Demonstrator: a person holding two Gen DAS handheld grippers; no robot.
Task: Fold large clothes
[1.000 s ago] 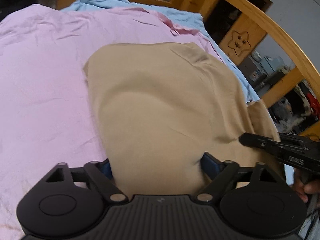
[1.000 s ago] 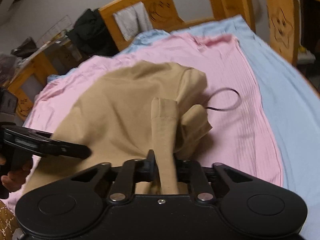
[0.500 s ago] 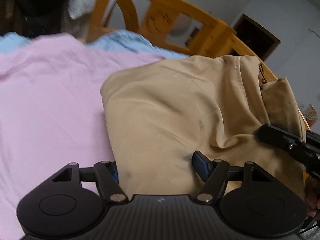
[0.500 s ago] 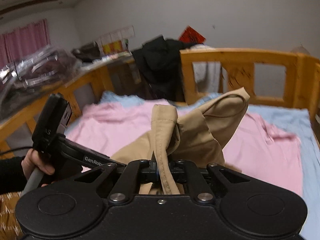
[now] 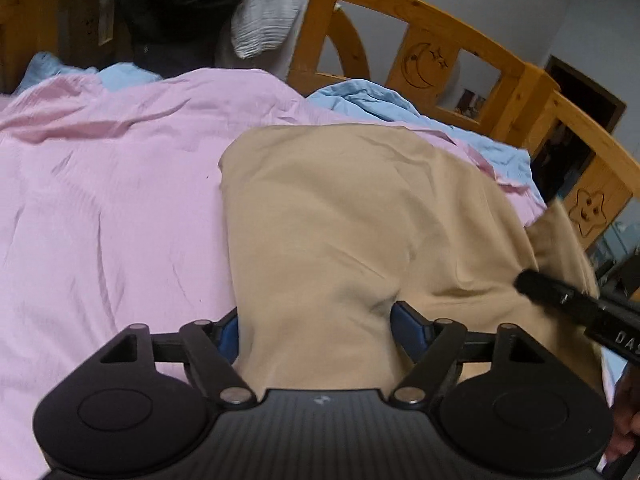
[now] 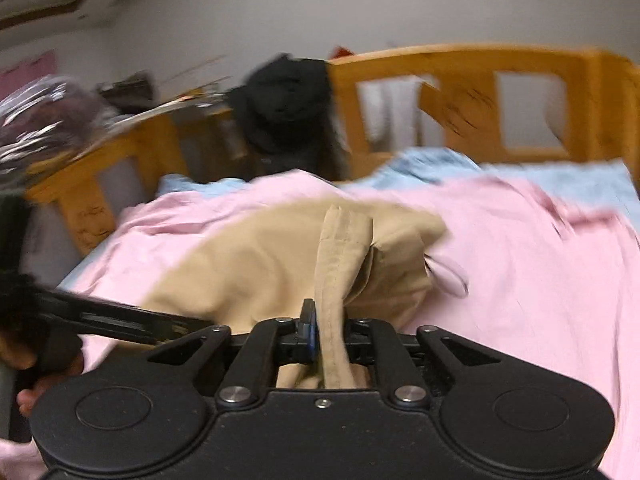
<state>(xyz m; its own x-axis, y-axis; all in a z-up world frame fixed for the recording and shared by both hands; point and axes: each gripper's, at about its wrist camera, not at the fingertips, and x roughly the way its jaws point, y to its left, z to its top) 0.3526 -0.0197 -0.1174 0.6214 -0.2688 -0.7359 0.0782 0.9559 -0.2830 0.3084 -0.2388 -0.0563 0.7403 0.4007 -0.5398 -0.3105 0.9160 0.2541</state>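
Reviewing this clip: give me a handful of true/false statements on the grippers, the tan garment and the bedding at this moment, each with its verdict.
1. The right gripper is shut on a stitched band of the tan garment. True.
2. The left gripper has let go and holds no cloth. False: tan fabric fills the gap between its blue-padded jaws.
3. The garment lies on a pink sheet. True.
4. The sheet under the pink one is green. False: the blue sheet shows at the far edge.
5. The wooden bed rail has a moon carved in it. True.
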